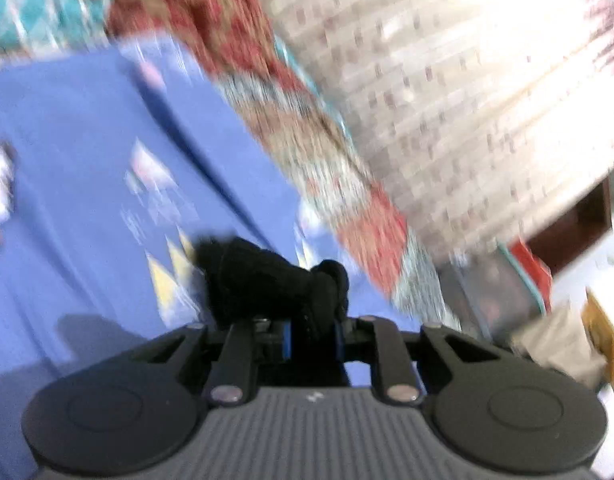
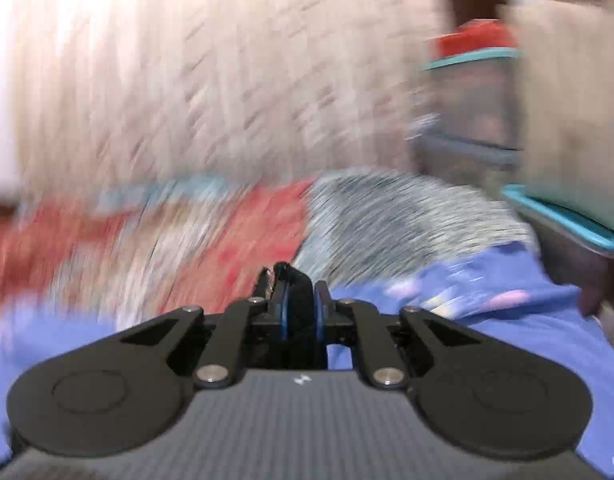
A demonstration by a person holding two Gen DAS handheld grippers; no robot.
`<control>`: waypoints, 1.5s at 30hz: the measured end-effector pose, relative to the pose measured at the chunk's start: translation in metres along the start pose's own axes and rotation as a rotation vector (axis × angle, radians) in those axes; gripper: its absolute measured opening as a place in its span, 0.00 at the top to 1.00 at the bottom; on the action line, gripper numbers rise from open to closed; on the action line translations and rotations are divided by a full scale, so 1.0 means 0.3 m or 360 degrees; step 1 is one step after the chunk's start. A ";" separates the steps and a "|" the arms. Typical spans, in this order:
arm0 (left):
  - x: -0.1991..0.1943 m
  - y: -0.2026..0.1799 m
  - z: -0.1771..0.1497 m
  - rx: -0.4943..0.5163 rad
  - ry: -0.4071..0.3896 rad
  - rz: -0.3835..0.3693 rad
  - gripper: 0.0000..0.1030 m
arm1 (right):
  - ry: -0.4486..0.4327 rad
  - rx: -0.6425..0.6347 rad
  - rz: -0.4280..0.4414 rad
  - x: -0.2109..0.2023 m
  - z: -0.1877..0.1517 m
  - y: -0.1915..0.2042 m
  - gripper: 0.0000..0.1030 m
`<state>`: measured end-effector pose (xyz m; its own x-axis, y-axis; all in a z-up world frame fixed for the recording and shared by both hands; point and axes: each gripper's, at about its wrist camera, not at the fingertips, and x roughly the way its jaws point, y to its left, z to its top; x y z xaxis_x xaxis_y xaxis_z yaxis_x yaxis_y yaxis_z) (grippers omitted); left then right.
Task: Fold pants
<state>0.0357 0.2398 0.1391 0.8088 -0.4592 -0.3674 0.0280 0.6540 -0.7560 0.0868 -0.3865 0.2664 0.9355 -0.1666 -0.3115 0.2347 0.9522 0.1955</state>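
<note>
Both views are blurred by motion. My left gripper (image 1: 313, 316) is shut on a bunch of black fabric, the pants (image 1: 259, 276), which bulges out in front of and to the left of the fingers, above a blue bedsheet (image 1: 67, 160). My right gripper (image 2: 301, 300) is shut on a thin fold of the same black pants (image 2: 295, 280), pinched between its blue-edged fingers. The rest of the pants is hidden below both grippers.
The blue sheet (image 2: 507, 320) has small printed shapes. A red, teal and beige patterned blanket (image 1: 307, 128) lies along the bed's far side, also in the right wrist view (image 2: 187, 240). A pale patterned curtain (image 1: 467, 80) hangs behind. Stacked teal-rimmed bins (image 2: 467, 120) stand at right.
</note>
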 end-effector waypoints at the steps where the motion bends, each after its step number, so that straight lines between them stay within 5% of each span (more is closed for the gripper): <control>1: -0.035 0.013 0.015 0.0003 -0.0029 0.0039 0.84 | -0.0046 0.0136 -0.0037 -0.046 0.038 -0.087 0.87; 7: -0.100 0.172 -0.111 -0.0126 0.0129 0.0225 0.84 | -0.0117 0.0579 -0.0250 -0.239 -0.025 -0.452 0.87; 12: -0.144 0.278 -0.237 -0.0275 0.0202 0.0209 0.84 | -0.0028 0.0846 -0.0388 -0.348 -0.170 -0.669 0.87; 20: -0.129 0.342 -0.352 -0.0334 0.0359 0.0367 0.84 | 0.0195 0.1056 -0.0546 -0.374 -0.429 -0.792 0.87; 26: -0.118 0.265 -0.292 -0.0234 0.0284 0.0339 0.84 | 0.0171 0.1020 -0.0475 -0.310 -0.369 -0.744 0.87; 32: -0.123 0.268 -0.302 -0.0228 0.0313 0.0361 0.84 | 0.0054 0.1069 -0.0387 -0.395 -0.374 -0.806 0.87; 35: -0.124 0.294 -0.325 -0.0249 0.0346 0.0384 0.84 | 0.0053 0.1097 -0.0427 -0.461 -0.412 -0.862 0.87; 40: -0.103 0.330 -0.385 -0.0247 0.0432 0.0468 0.83 | 0.0242 0.1123 -0.0599 -0.523 -0.576 -0.954 0.87; 43: -0.096 0.325 -0.398 -0.0208 0.0449 0.0508 0.78 | 0.0323 0.1122 -0.0707 -0.534 -0.666 -0.986 0.77; 44: -0.096 0.322 -0.399 -0.0199 0.0449 0.0511 0.78 | 0.0339 0.1126 -0.0756 -0.539 -0.686 -1.000 0.58; 45: -0.096 0.318 -0.398 -0.0190 0.0450 0.0512 0.77 | 0.0329 0.1162 -0.0799 -0.553 -0.703 -1.017 0.51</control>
<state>-0.0550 0.2438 0.0128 0.5725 -0.4006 -0.7154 -0.2803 0.7243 -0.6299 -0.1956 -0.5954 0.0625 0.6286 -0.4020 -0.6657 0.7766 0.3695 0.5102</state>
